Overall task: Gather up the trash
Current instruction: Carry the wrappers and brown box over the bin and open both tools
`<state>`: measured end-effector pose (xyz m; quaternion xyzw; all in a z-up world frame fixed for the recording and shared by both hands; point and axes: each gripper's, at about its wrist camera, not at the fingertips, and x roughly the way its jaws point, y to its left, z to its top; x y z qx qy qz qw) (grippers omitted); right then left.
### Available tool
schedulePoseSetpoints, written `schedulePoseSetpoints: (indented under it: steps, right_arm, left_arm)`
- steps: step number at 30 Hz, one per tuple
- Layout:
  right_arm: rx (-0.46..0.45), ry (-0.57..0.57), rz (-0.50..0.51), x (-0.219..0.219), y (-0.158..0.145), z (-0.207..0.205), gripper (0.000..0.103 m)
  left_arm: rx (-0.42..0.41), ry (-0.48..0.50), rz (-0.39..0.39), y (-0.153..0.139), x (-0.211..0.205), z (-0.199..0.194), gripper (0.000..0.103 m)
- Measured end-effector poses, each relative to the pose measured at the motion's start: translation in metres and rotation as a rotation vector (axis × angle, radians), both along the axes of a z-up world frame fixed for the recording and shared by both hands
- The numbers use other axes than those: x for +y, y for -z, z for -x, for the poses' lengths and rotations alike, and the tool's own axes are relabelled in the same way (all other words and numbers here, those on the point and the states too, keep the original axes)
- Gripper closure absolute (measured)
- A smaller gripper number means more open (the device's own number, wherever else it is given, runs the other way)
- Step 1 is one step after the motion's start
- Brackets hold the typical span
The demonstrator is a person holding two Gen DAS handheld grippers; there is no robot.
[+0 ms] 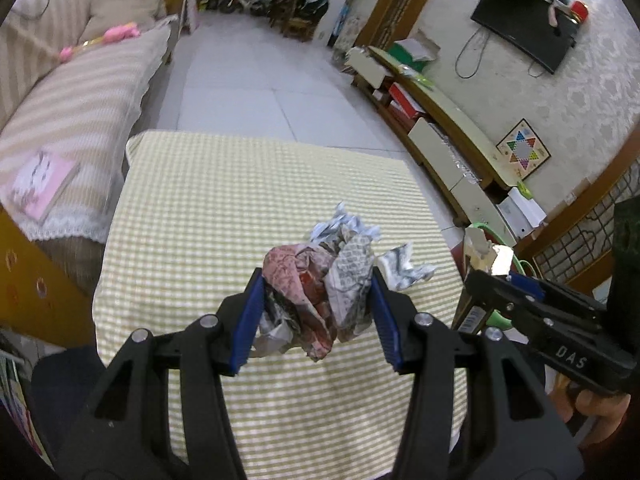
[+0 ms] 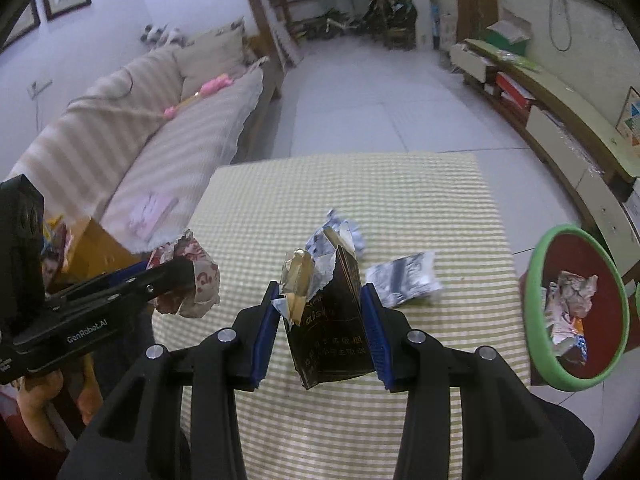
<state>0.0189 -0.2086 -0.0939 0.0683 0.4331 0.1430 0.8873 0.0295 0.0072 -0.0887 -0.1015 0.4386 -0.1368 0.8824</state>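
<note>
My left gripper (image 1: 318,300) is shut on a crumpled ball of red and grey printed paper (image 1: 316,284), held above the checked tablecloth (image 1: 224,200); it also shows at the left of the right wrist view (image 2: 192,280). My right gripper (image 2: 320,312) is shut on a torn dark cigarette pack with foil lining (image 2: 332,328), also seen at the right of the left wrist view (image 1: 486,260). Two crumpled black-and-white papers lie on the cloth, one farther (image 2: 344,232) and one to the right (image 2: 404,280). A green-rimmed red bin (image 2: 576,312) holding trash stands right of the table.
A striped sofa (image 1: 80,92) with a pink book (image 1: 40,184) runs along the left. A low TV cabinet (image 1: 440,112) lines the right wall under a TV (image 1: 524,24). Tiled floor (image 1: 248,80) lies beyond the table.
</note>
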Motion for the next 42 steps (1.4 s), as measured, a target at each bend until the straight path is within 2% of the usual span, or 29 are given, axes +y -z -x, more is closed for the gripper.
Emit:
schedulePoseSetpoints:
  steps: [15,20,26,33,38,42]
  right_arm:
    - [-0.043,0.124,-0.043,-0.054,-0.013,0.015,0.063]
    - [-0.057,0.173,-0.060,-0.079,-0.016,0.018,0.063]
    - [-0.074,0.259,-0.063,-0.125,-0.017,0.021,0.063]
    - [-0.067,0.385,-0.055,-0.195,-0.008,0.030,0.063]
    - [-0.041,0.465,-0.069,-0.244,0.008,0.034,0.062]
    - [-0.023,0.529,-0.124,-0.280,0.023,0.036,0.062]
  left_arm:
    - [-0.064,0.105,-0.014,-0.024,-0.047,-0.009,0.055]
    - [-0.087,0.163,0.000,-0.034,-0.074,-0.017,0.055]
    - [-0.088,0.259,0.025,-0.034,-0.125,-0.029,0.055]
    - [-0.049,0.367,0.055,-0.021,-0.194,-0.041,0.055]
    - [-0.034,0.428,0.055,-0.013,-0.234,-0.046,0.055]
    - [-0.011,0.460,0.069,-0.001,-0.268,-0.054,0.055]
